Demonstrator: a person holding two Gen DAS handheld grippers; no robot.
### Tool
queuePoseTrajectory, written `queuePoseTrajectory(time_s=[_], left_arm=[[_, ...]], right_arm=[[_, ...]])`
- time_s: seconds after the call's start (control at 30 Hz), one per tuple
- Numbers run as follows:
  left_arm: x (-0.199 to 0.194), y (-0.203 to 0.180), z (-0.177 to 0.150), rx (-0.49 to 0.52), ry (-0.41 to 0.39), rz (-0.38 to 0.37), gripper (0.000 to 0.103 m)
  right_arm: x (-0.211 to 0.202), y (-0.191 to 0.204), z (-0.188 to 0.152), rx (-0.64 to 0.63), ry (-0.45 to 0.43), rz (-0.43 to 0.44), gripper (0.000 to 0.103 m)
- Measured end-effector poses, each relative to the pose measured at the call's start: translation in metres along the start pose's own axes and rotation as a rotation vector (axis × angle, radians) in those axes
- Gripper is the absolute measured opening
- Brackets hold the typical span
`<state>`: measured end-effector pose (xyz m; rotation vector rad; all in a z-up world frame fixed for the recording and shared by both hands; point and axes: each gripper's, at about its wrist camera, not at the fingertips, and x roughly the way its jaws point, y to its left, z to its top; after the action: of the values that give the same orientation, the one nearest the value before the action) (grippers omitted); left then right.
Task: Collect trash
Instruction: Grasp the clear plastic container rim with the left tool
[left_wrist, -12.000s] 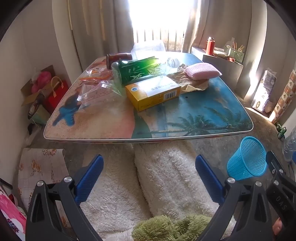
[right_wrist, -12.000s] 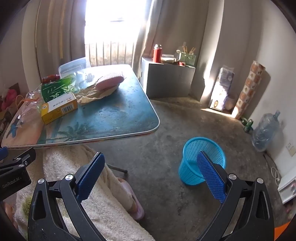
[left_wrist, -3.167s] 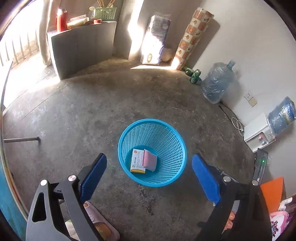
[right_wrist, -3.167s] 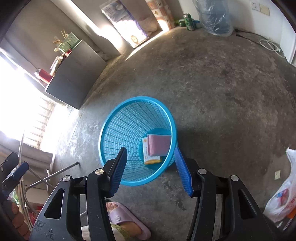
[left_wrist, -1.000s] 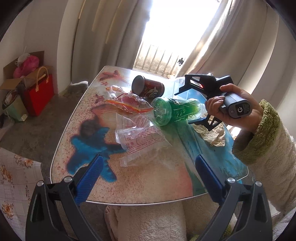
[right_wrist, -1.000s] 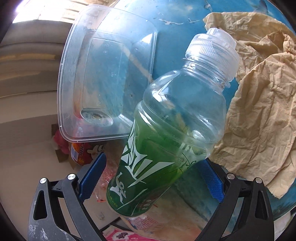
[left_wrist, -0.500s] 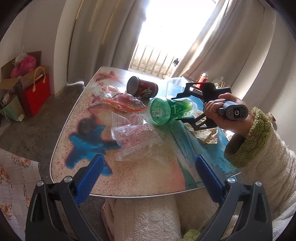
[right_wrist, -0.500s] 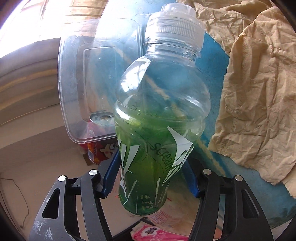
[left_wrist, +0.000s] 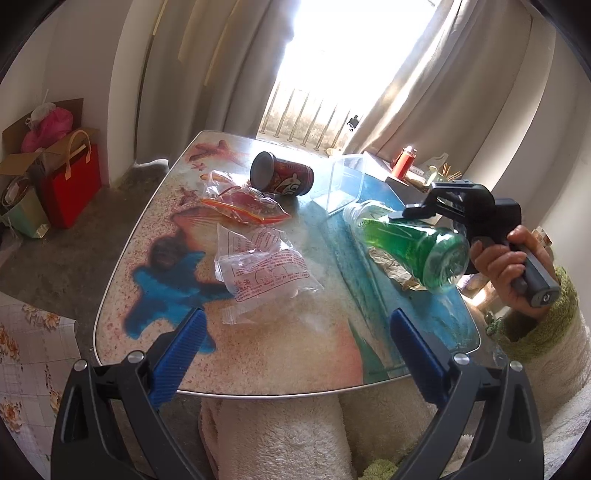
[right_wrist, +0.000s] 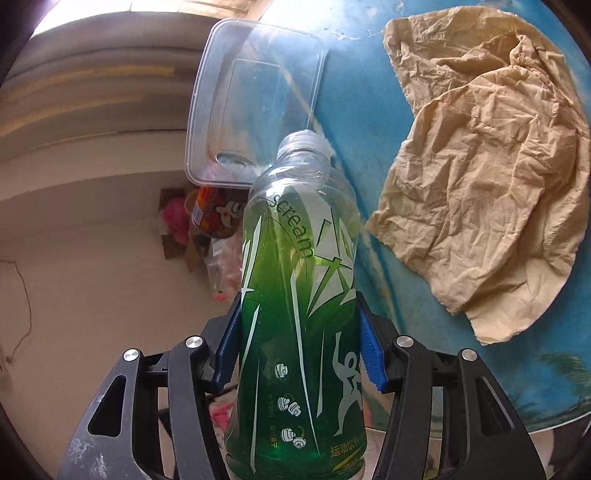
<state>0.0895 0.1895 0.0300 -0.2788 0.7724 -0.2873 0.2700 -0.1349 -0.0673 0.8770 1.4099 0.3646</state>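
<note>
Sunlit beach-print table (left_wrist: 266, 343) by a curtained window | right gripper (right_wrist: 299, 354) clamped on green plastic drink bottle (right_wrist: 299, 332), lifted clear, likely for binning | left gripper (left_wrist: 295, 354) spread apart, empty, above table edge | crumpled tan paper (right_wrist: 487, 184) remains.

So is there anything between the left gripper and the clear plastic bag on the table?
Nothing visible. The left gripper is open and empty at the table's near edge, with only bare tabletop up to the clear plastic bag. The right gripper holds the green bottle off to one side.
</note>
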Motion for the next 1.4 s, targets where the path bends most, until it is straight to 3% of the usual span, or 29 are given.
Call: queuePoseTrajectory(time_s=[0.27, 0.47, 0.57, 0.73, 0.87, 1.0, 1.23, 1.4], left_arm=[[0.008, -0.003, 0.002, -0.009, 0.02, 0.002, 0.096], [0.012, -0.013, 0.001, 0.004, 0.036, 0.03, 0.095], [0.013, -0.017, 0.003, 0.001, 0.035, 0.039, 0.095], [0.019, -0.029, 0.019, 0.027, 0.027, 0.044, 0.093], [0.029, -0.039, 0.044, 0.049, -0.003, 0.042, 0.089], [0.048, -0.054, 0.077, 0.068, -0.044, 0.02, 0.079], [0.099, -0.082, 0.147, 0.121, -0.083, 0.011, 0.056], [0.157, -0.107, 0.187, 0.274, -0.008, 0.055, 0.054]], right_arm=[[0.016, 0.022, -0.038, -0.349, -0.076, -0.321, 0.053], [0.025, 0.032, -0.043, -0.456, -0.066, -0.402, 0.061], [0.04, 0.036, -0.043, -0.485, -0.067, -0.4, 0.062], [0.037, 0.024, -0.045, -0.444, -0.09, -0.31, 0.056], [0.023, 0.014, -0.049, -0.429, -0.131, -0.291, 0.056], [0.007, 0.002, -0.055, -0.426, -0.152, -0.277, 0.056], [-0.003, -0.006, -0.058, -0.428, -0.181, -0.272, 0.056], [-0.01, -0.011, -0.058, -0.424, -0.19, -0.26, 0.056]])
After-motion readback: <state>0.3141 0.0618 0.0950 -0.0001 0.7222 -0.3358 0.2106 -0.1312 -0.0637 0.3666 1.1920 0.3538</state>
